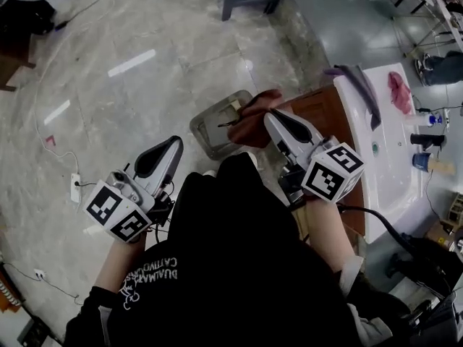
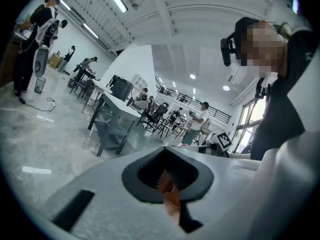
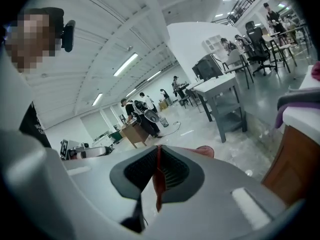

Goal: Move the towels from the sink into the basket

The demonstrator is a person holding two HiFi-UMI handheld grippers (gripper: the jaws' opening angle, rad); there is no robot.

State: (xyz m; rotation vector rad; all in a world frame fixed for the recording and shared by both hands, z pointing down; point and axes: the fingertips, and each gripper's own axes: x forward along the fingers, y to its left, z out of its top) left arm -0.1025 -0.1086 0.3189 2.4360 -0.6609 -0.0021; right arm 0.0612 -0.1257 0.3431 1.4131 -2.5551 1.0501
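— Over the basket (image 1: 205,137), in the head view, the right gripper (image 1: 269,116) holds a reddish-brown towel (image 1: 253,120), bunched just above the grey rim. What makes a good drop?

— I'd bring the bundle inside the rim before letting go, so no corner hangs outside. Two more are left to move: a purple-grey towel (image 1: 360,84) draped on the edge of the sink (image 1: 391,179), and a pink towel (image 1: 399,91) lying in the bowl.

— And the left gripper (image 1: 176,143)?

— It hangs well apart from the basket, on the person's left, with nothing dangling from it.

— Left gripper view?

— Its jaws stand together. An orange sliver (image 2: 171,196) shows in the seam between the pads (image 2: 149,171); I cannot tell what it is. Beyond lie only floor (image 2: 45,149) and desks (image 2: 115,116).

— Right gripper view?

— The jaws are nearly closed, pinching a thin red fold of the towel, and a lump of the reddish-brown towel (image 3: 206,151) shows past the tip. The sink's white edge, with the purple-grey towel on it, sits to the right above the wooden cabinet (image 3: 295,164).

— So the grip looks sound?

— I judge so. The pinch is narrow, though, so an unhurried lowering suits it.
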